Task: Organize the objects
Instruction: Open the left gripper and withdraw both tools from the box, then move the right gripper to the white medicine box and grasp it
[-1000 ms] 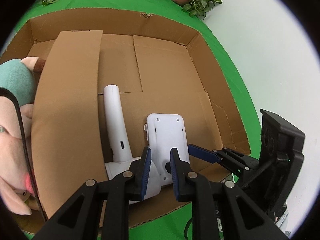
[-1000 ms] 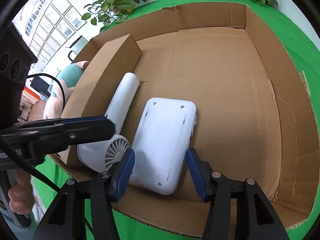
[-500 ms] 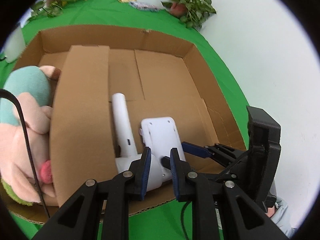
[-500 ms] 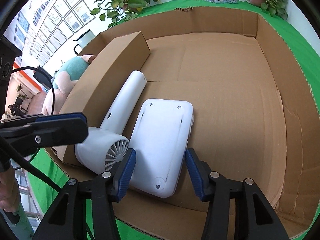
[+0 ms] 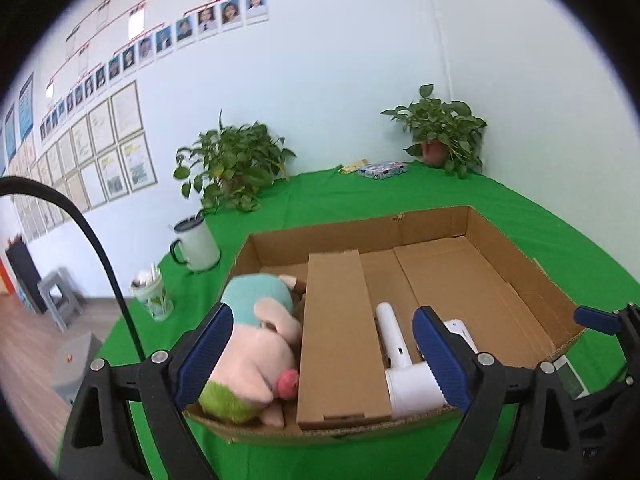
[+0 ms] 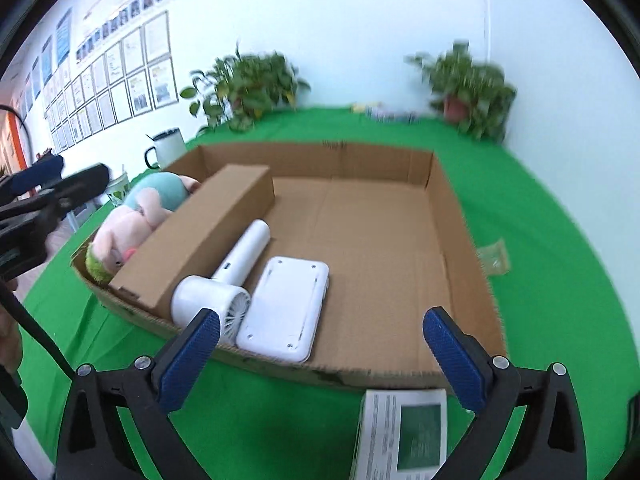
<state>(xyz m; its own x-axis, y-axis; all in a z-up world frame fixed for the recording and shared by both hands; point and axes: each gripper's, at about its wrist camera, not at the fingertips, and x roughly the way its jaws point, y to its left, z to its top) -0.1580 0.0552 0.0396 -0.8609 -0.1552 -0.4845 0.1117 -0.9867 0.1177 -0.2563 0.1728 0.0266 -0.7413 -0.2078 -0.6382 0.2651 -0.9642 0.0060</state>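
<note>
Both my tongs, left and right, gape wide, empty, near cardboard tray. White device inside it, beside fan. Next: booklet just outside tray's near wall.

Cardboard tray sits on the table. Inside it, from left to right: plush toy against the left wall, long carton just beside it, hair dryer touching the carton's right side, flat device just beside the dryer. Right half of the tray floor holds nothing else. Booklet lies on the table before the tray's near wall. Small wrapper lies on the table right of the tray. Mug and cup stand left of the tray. Two potted plants stand behind it, a packet between them.
</note>
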